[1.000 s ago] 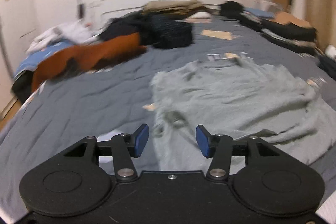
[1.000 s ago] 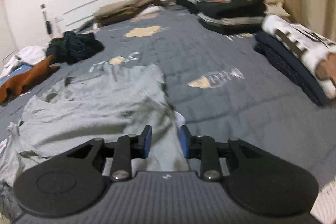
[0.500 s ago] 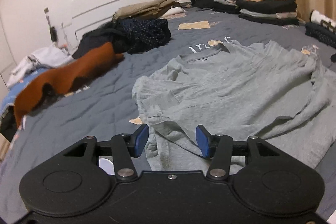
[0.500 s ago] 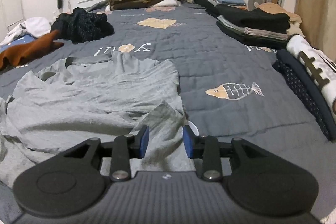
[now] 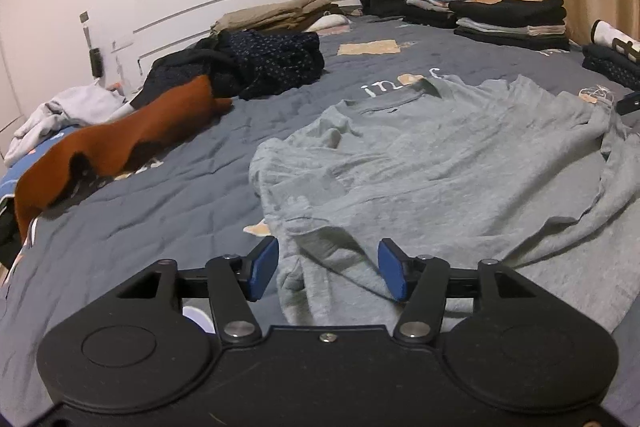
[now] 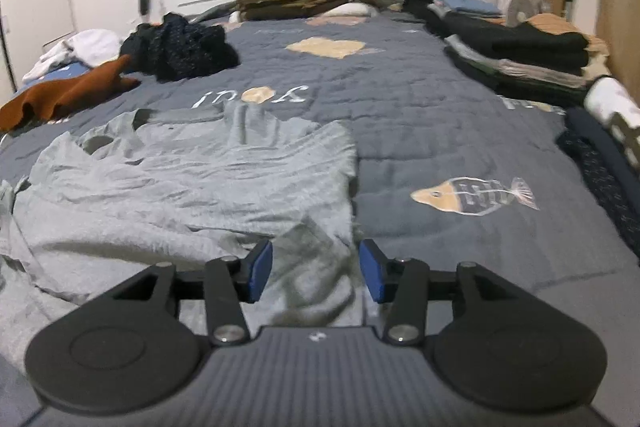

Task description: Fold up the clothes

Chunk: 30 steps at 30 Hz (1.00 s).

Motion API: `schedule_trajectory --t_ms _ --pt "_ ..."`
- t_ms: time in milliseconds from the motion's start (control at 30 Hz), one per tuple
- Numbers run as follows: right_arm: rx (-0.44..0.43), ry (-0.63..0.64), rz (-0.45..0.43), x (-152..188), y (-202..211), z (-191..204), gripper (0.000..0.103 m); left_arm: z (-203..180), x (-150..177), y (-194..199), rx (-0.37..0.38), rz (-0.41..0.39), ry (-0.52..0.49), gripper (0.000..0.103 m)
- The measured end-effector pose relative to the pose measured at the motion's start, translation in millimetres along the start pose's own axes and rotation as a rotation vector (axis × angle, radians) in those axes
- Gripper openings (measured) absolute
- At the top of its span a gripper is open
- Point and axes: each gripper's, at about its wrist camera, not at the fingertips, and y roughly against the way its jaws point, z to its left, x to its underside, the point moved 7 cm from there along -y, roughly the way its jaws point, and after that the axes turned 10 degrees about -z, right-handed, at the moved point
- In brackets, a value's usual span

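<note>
Both gripper jaws opening over grey shirt (image 5: 440, 167), its hem hidden.

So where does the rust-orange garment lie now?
The rust-orange garment lies at the bed's left side in both views, just left of the dark crumpled pile, apart from the grey shirt.

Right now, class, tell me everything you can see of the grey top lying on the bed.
The grey top is a soft, knit-looking, long-sleeved shirt, spread flat but wrinkled on the dark quilt, collar toward the headboard. Its near hem is bunched. The left gripper and right gripper each have hem fabric between their opening jaws; the pads are not pressing it.
</note>
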Motion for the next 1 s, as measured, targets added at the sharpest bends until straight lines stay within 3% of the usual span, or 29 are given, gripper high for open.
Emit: schedule_trajectory --t_ms 267,333,367,400,467,667,800,1000 --pt "-0.039 0.059 0.005 7.1 -19.2 9.5 0.046 5.5 -0.3 -7.7 -0.008 -0.009 0.0 0.058" --pt "-0.051 0.048 0.006 7.4 -21.3 12.4 0.04 5.7 0.4 -10.4 -0.004 -0.008 -0.01 0.058" --pt "-0.056 0.042 0.007 7.6 -22.3 13.7 0.032 6.3 0.9 -11.4 -0.003 -0.007 -0.012 0.058" --pt "-0.063 0.036 0.008 7.7 -23.3 14.9 0.014 8.1 1.7 -11.3 -0.004 -0.002 -0.01 0.058" --pt "-0.053 0.023 0.004 6.6 -24.2 14.2 0.004 14.2 1.4 -8.7 -0.011 0.0 0.01 0.058" --pt "0.058 -0.213 -0.121 -17.0 -11.1 -30.2 0.003 26.7 -0.6 -2.8 -0.036 -0.002 0.04 0.058" --pt "0.11 -0.404 -0.19 -25.2 -1.3 -65.6 0.003 7.4 1.2 -8.7 0.041 0.016 -0.001 0.058" --pt "0.144 -0.404 -0.212 -25.2 0.7 -69.4 0.003 9.5 5.9 -19.3 0.053 0.047 0.017 0.056"
